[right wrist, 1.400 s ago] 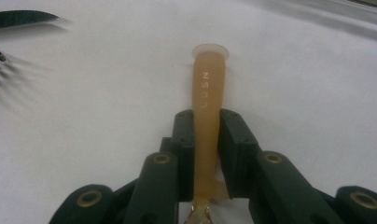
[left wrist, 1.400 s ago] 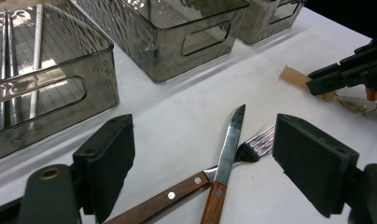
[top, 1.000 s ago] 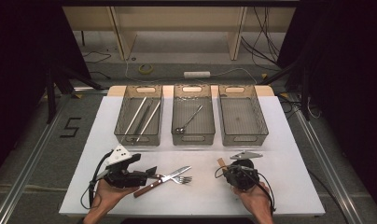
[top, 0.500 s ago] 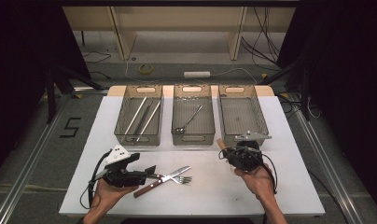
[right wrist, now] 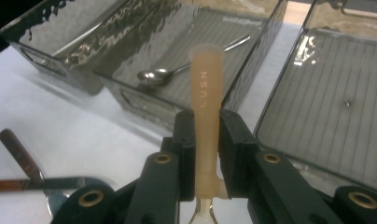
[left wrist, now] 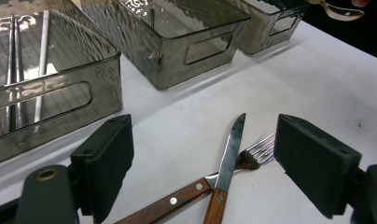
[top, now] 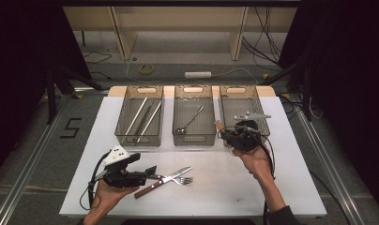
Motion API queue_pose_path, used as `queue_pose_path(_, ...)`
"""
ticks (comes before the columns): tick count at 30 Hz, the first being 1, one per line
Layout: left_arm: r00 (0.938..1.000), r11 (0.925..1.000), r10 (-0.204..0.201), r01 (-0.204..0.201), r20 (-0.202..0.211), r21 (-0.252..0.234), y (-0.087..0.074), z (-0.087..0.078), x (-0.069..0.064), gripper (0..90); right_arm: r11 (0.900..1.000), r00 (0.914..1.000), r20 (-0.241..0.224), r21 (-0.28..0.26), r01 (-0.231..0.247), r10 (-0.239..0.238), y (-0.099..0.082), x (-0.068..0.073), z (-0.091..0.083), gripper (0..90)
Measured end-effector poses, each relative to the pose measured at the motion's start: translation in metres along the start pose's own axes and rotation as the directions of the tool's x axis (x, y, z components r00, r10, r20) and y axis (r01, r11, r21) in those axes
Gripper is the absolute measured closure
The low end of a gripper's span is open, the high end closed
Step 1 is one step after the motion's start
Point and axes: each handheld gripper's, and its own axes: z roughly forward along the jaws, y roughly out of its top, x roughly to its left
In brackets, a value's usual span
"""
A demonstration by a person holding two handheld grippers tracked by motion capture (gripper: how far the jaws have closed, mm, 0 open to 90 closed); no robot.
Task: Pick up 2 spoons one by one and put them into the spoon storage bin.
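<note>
Jaws of my right gripper (right wrist: 206, 140) are clamped on the beige handle (right wrist: 206, 107) of a utensil, held above the table (top: 234, 183) at the near edge of the right bin (top: 260, 101). Left gripper (left wrist: 203, 163) jaws stand wide around the crossed knife (left wrist: 229, 154) and fork (left wrist: 254, 154), not touching.

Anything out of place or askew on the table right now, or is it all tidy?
Mostly tidy. The knife and fork lie crossed on the table in front of the open left gripper, not in a bin. The right gripper holds a tan-handled utensil.
</note>
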Motion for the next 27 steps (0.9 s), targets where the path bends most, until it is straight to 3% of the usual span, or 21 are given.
queue_pose_path(6,1.0,1.0,-0.002,0.002,0.0,-0.001,0.0,0.001,-0.002,19.0,0.9995,0.9996,-0.017,-0.022,-0.022,0.021,0.019,-0.004,0.01,78.3)
queue_pose_path(13,1.0,1.0,-0.002,0.002,-0.001,-0.001,0.0,0.0,-0.001,18.9,0.9997,0.9999,-0.01,-0.025,-0.005,0.005,0.041,0.001,0.026,78.3)
queue_pose_path(27,1.0,1.0,0.003,-0.003,0.004,-0.003,0.0,0.0,-0.001,18.9,1.0,1.0,0.003,-0.001,0.003,-0.003,0.067,0.004,0.069,78.2)
